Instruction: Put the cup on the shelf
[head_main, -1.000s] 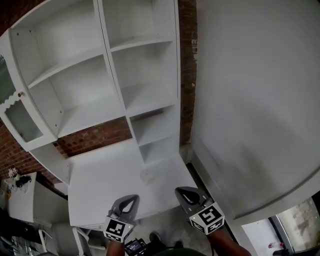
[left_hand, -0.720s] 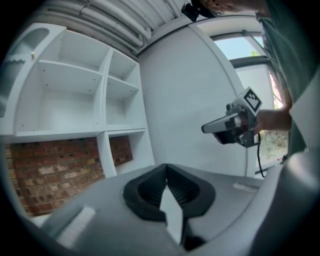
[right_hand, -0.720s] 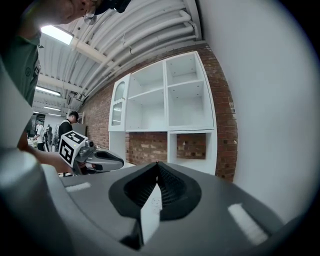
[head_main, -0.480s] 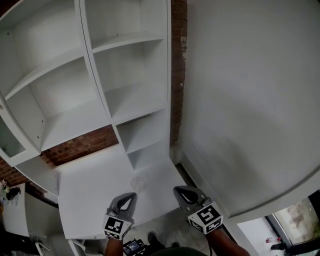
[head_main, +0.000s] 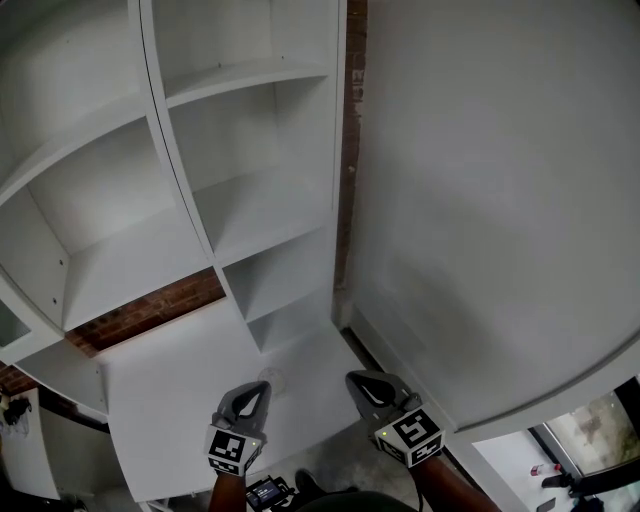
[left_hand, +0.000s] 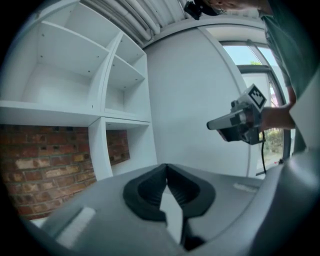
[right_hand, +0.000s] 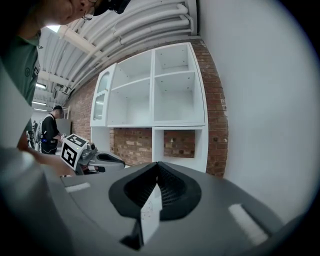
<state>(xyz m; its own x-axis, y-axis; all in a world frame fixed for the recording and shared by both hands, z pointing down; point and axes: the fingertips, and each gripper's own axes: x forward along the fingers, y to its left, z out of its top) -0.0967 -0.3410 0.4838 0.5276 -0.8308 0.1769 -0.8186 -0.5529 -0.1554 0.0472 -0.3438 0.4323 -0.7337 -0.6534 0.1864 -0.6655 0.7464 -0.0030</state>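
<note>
A: Cup (head_main: 273, 376) location?
B: On the white counter (head_main: 170, 400), close to its near edge, just beside the left tool (head_main: 261, 388) tip.
A: And the tools?
B: Left tool and right tool (head_main: 353, 378) both closed, empty, side by side at that edge. The white shelf (head_main: 250, 210) rises from the back edge.

Soft, even daylight; white shelf unit (head_main: 250, 210) & wall (head_main: 490, 200) bright w/o glare, faint shadows in compartments only. Head view a bit soft, straight edges bowed. Both gripper views: heavy fisheye, black vignette at corners, near foreground out of focus. Window (left_hand: 250, 56) in left gripper view washed out.
</note>
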